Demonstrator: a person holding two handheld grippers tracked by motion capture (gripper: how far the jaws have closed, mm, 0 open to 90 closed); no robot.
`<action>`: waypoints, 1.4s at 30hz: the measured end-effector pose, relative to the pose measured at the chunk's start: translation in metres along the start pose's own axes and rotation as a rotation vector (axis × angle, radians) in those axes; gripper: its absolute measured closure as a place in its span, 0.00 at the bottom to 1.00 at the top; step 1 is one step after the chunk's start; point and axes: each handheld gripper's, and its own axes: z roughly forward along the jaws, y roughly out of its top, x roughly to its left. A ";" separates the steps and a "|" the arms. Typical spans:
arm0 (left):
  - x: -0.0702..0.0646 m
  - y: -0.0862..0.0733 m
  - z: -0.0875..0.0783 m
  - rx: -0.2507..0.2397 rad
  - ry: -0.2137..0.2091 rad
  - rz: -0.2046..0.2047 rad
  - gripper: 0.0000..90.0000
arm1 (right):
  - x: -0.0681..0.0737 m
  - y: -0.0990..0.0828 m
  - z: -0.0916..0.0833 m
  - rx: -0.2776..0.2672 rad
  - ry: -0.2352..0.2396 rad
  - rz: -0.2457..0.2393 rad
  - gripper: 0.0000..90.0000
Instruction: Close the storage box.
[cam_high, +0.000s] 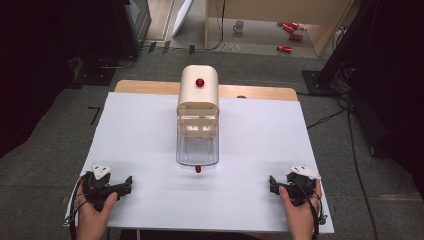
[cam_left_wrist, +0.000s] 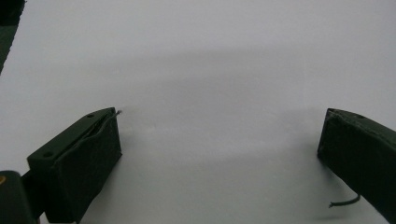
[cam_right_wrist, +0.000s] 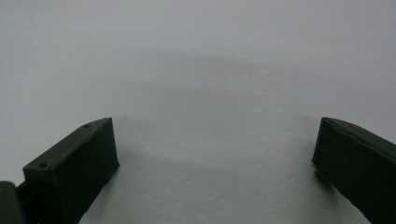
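A cream appliance (cam_high: 198, 95) with a red knob (cam_high: 200, 82) on top lies along the middle of the white table (cam_high: 150, 135). Its clear plastic container (cam_high: 197, 147) points toward me, and a small red ball (cam_high: 198, 169) rests on the table just in front of it. My left gripper (cam_high: 127, 184) sits at the near left corner, held by a hand, jaws wide apart over bare white surface (cam_left_wrist: 219, 121). At the near right sits my right gripper (cam_high: 272, 184), also open, with nothing between its fingers (cam_right_wrist: 74, 168).
Beyond the table's far edge lies grey carpet with cables, a white mug (cam_high: 239, 26) and red cans (cam_high: 290, 27) under a wooden desk. Dark equipment stands at the far left and right. A wooden board (cam_high: 260, 92) pokes out under the white sheet.
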 end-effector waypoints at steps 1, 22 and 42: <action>0.000 0.000 0.000 0.000 0.000 0.000 0.00 | 0.000 0.000 0.000 0.002 -0.001 0.002 0.00; 0.000 0.000 0.000 0.001 0.001 0.000 0.00 | 0.035 0.008 -0.013 -0.004 0.062 0.009 0.00; 0.000 0.000 0.000 0.004 0.000 0.002 0.00 | 0.093 0.036 -0.031 -0.047 0.152 -0.096 0.00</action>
